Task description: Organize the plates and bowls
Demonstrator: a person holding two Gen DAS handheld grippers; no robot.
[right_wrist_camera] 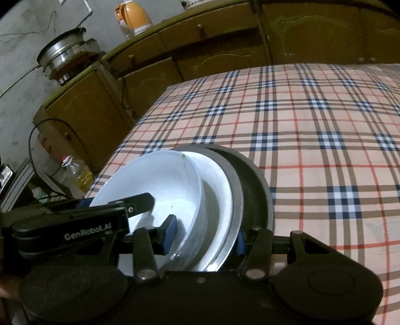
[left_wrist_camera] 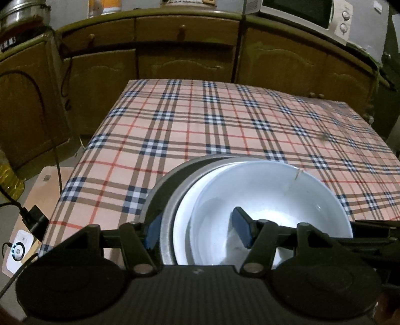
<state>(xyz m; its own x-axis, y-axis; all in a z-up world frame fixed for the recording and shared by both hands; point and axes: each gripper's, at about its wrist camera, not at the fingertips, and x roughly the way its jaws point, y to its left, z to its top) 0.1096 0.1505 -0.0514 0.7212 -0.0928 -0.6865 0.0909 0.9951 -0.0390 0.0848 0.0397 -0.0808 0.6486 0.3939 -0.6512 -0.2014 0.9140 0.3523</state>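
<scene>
A stack of dishes hangs between both grippers over the near left part of the plaid table. A white bowl sits in a white plate, which lies in a grey metal dish. My left gripper is shut on the stack's left rim, one blue pad inside the bowl and the other outside the metal dish. In the right wrist view the white bowl, the metal dish and a dark outer pan show. My right gripper is shut on the right rim. The left gripper reaches in from the left.
Wooden cabinets run behind the table, with a microwave on top at the right. A steel pot and an orange flask stand on the counter. An oil bottle, cables and a white device lie left of the table.
</scene>
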